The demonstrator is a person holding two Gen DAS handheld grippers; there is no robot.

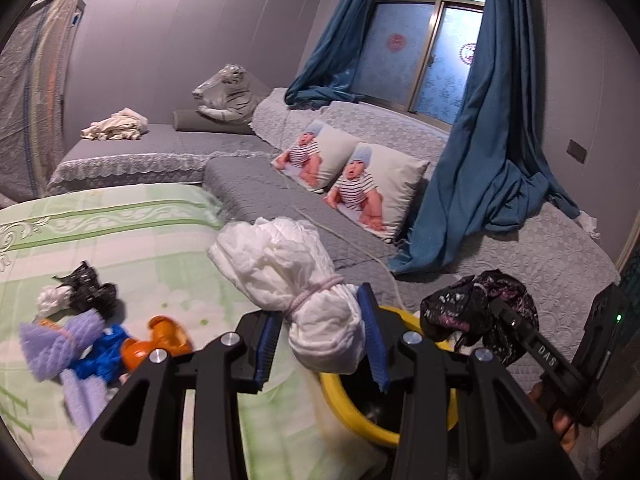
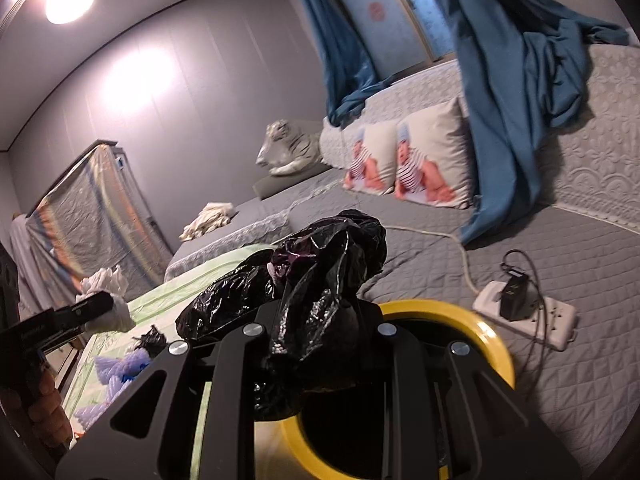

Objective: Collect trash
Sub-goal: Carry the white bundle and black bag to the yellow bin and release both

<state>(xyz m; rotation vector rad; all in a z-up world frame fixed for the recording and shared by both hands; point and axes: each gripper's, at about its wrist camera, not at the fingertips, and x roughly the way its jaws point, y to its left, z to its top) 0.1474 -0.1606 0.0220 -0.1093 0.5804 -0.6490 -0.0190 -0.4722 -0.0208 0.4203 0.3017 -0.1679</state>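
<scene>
Above the yellow-rimmed bin (image 1: 352, 412), left gripper (image 1: 322, 344) is clamped on a white crumpled bundle tied with elastic (image 1: 296, 280); right gripper (image 2: 320, 320) is closed tight on a crumpled black plastic bag (image 2: 316, 288), hanging over the rim.

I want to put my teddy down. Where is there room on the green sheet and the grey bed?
The green sheet is bare at its far end, beyond the black and white bag. The grey bed cover is bare between the baby pillows and the power strip. It is crowded around the purple foam and orange toy.
</scene>
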